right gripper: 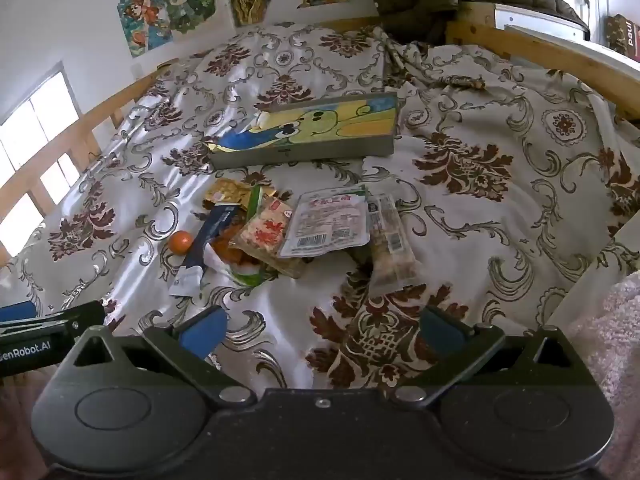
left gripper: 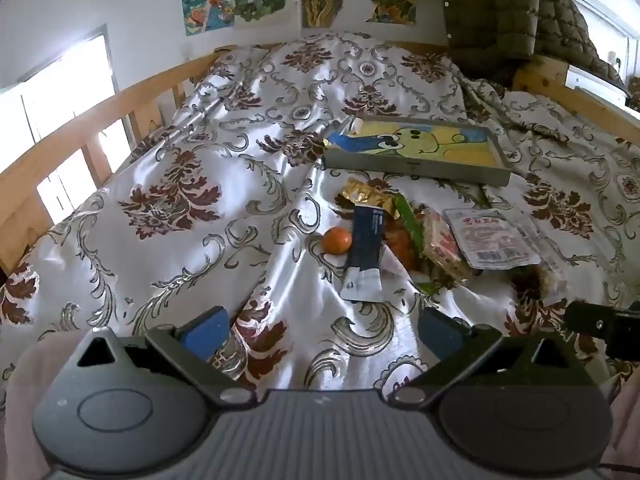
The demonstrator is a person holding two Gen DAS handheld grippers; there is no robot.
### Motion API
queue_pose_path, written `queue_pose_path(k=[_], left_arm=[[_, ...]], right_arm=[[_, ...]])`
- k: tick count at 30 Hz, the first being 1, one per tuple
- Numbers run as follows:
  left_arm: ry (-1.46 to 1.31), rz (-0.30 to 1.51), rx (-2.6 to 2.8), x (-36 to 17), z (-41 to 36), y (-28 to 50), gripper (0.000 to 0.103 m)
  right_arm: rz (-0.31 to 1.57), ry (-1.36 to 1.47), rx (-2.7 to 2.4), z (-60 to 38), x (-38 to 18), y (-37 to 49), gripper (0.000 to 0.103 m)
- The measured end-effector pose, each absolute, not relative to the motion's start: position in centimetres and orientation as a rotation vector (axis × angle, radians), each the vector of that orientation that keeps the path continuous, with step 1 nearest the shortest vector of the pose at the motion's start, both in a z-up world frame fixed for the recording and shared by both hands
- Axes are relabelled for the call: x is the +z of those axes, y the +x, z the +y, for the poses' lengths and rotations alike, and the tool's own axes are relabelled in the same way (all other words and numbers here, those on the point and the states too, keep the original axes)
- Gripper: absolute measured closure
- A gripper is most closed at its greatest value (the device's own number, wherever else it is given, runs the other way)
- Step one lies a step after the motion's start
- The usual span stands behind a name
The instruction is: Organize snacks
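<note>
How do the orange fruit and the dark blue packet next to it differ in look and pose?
The orange fruit is small, round and bright orange; the dark blue packet is long, flat and dark with a pale near end. The fruit sits alone on the bedspread at the pile's left edge, while the packet lies lengthwise, its right side against the other snacks. Both rest on the bedspread, in neither gripper.
</note>
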State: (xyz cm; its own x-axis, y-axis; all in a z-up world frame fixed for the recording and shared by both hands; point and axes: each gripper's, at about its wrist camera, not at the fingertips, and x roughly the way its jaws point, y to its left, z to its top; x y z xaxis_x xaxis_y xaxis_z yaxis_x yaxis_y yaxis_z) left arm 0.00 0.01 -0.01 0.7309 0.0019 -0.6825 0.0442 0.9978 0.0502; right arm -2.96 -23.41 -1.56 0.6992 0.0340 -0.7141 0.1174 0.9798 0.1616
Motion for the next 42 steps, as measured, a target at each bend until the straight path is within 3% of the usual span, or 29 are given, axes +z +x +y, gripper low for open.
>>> queue_pose_path(k=[42], left_arm=[[0.061,0.762,-0.018,-0.12,0.3,-0.07,0.0]], right_arm=[[0.798,0.191,-0.057,-23.24,-1.6,-2.99,0.001]])
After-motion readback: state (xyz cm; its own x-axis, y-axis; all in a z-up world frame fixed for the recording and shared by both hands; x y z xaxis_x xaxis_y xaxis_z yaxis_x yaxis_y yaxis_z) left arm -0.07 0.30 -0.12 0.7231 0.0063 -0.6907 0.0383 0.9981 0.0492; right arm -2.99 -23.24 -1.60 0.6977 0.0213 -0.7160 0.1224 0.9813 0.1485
